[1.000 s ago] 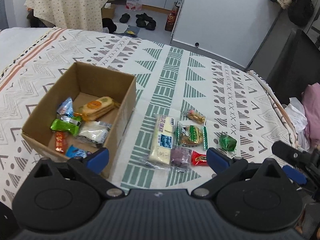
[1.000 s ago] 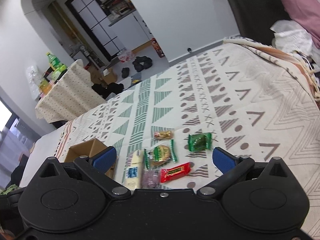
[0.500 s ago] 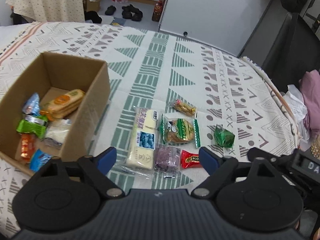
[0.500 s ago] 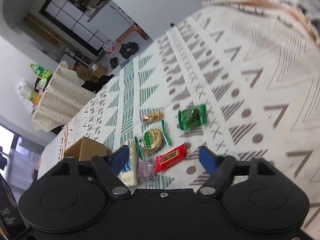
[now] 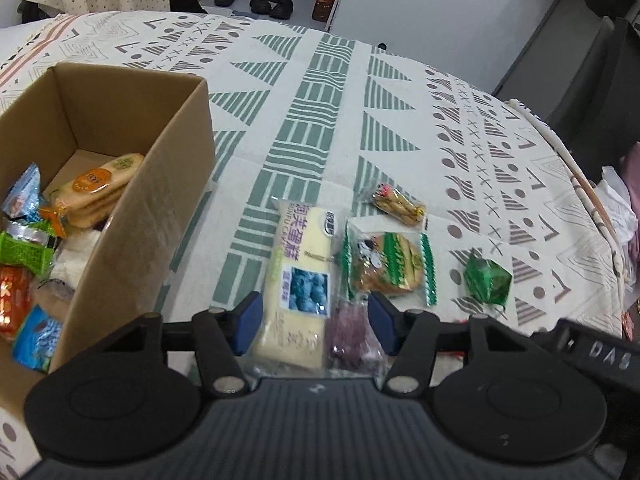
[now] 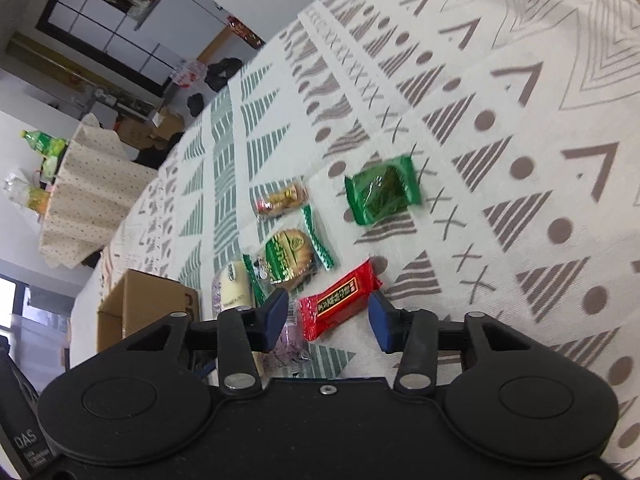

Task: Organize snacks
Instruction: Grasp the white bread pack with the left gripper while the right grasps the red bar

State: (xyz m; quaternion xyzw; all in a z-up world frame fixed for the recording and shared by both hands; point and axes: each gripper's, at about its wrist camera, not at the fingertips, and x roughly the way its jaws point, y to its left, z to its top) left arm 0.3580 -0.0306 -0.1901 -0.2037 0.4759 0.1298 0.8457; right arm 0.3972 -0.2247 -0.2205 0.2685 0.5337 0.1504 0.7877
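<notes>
Two snacks, pale cake pack and purple packet, partly hidden.

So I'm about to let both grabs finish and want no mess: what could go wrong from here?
The left tongs straddle both the cream cake pack and the purple snack, so they may pinch two at once. The right tongs, which have just been closing, frame the red bar lying askew; it could slip out.

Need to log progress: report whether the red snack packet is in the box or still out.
Out. The red snack packet lies on the patterned cloth, apart from the cardboard box, between the right gripper's open fingers.
</notes>
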